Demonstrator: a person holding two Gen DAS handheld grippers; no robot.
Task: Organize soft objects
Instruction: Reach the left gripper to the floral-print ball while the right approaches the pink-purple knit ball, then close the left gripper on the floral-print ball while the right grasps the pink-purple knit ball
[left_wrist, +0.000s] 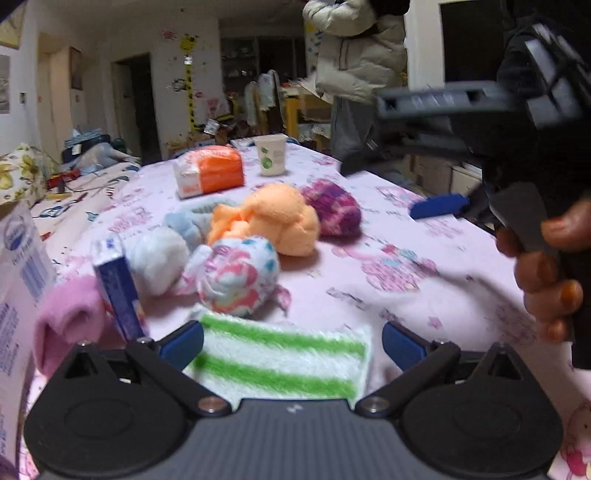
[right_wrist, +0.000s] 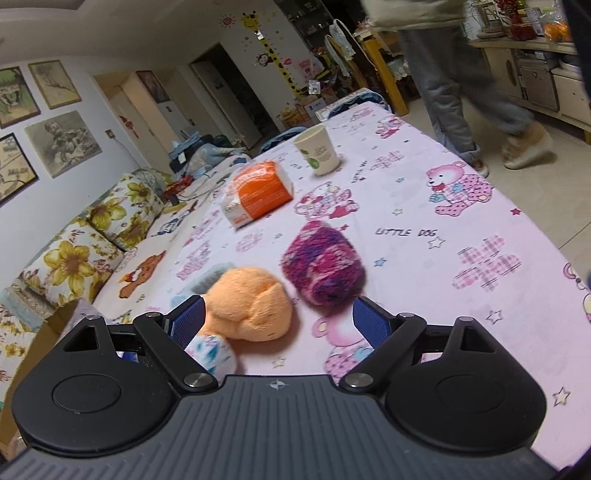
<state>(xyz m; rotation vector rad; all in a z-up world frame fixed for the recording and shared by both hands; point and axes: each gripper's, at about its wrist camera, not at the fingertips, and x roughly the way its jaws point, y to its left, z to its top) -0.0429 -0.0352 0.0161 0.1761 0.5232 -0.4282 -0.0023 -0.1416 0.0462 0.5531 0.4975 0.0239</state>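
Room: a living room with a floral sofa (right_wrist: 92, 229) along the left wall, framed pictures (right_wrist: 61, 142) above it, and a giraffe height chart (right_wrist: 275, 55) on the far wall; a standing person (left_wrist: 354, 55) is beyond the far edge.
Surface: covered by a pink cartoon-bear cloth (right_wrist: 461, 229).
Left gripper (left_wrist: 291, 341): fingers spread wide, holding nothing; a green-and-white striped cloth (left_wrist: 284, 363) lies flat between them, whether touching cannot be told.
Right gripper (right_wrist: 279, 321): fingers wide apart, empty, hovering low over the soft pile; in the left wrist view it shows at upper right (left_wrist: 436, 205), held by a hand (left_wrist: 546, 266).
Orange bundle (right_wrist: 251, 306): middle of the pile, just ahead of the right gripper's left finger (right_wrist: 188, 319).
Purple knit roll (right_wrist: 323, 266): just right of the orange bundle, close beside it.
Patterned white bundle (left_wrist: 236, 280): in front of the orange bundle, just beyond the striped cloth.
White fluffy ball (left_wrist: 159, 258): left of the patterned bundle.
Pale blue piece (left_wrist: 192, 221): behind the white ball, against the orange bundle.
Pink fleece item (left_wrist: 70, 317): at the left edge, beside an upright blue box (left_wrist: 118, 291).
Farther back: an orange-and-white tissue pack (right_wrist: 258, 194) and a paper cup (right_wrist: 317, 149), well apart from the pile.
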